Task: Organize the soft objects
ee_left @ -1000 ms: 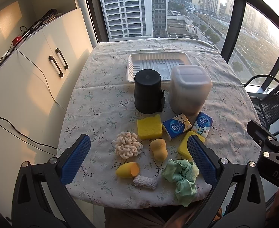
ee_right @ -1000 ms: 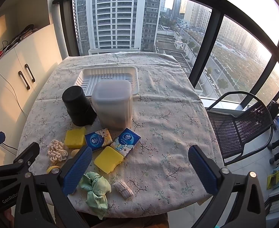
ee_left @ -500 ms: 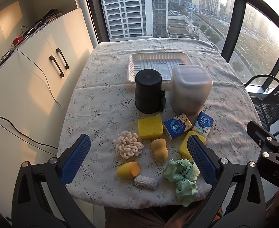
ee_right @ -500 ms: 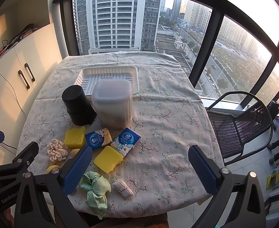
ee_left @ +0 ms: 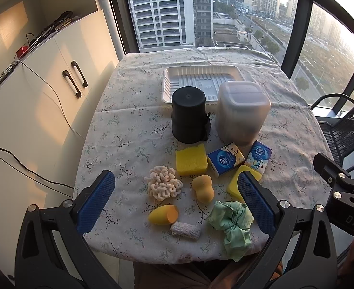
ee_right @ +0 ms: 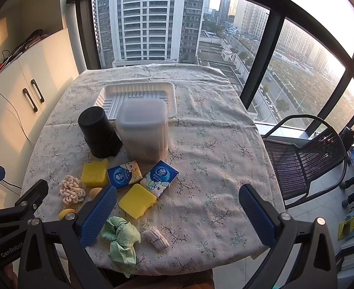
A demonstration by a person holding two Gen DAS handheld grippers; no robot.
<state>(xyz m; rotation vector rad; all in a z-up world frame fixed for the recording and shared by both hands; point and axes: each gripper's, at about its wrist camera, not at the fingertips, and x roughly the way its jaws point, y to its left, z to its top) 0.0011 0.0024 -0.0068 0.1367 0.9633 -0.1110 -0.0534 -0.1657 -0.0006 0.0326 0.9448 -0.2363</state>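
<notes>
Hardly anything is shifting since a second ago: both views are drifting only slightly, and every object is sitting where it was.

You are looking at a table under a pale floral cloth, with a white ridged plastic tray lying bare at the far end. Just in front of it are standing a frosted square lidded tub and a black cylindrical container, blocking the straight path to the tray.

Nearer you the soft things are lying clustered: a square yellow sponge, a second yellow sponge, two blue tissue packs, a green fabric scrunchie, a cream knitted loop pad, an orange gourd-shaped makeup sponge, a yellow egg-shaped makeup sponge and a small grey knitted roll.

You are holding the left gripper spread wide and empty above the near cluster, and the right gripper equally spread and empty over bare cloth to the right.

Watch these risks: the scrunchie is hanging over the table edge, so a nudge is likely to drop it; the pieces are lying close, so wide jaws could be catching two at once; and carrying low towards the tray could be toppling the tall containers
</notes>
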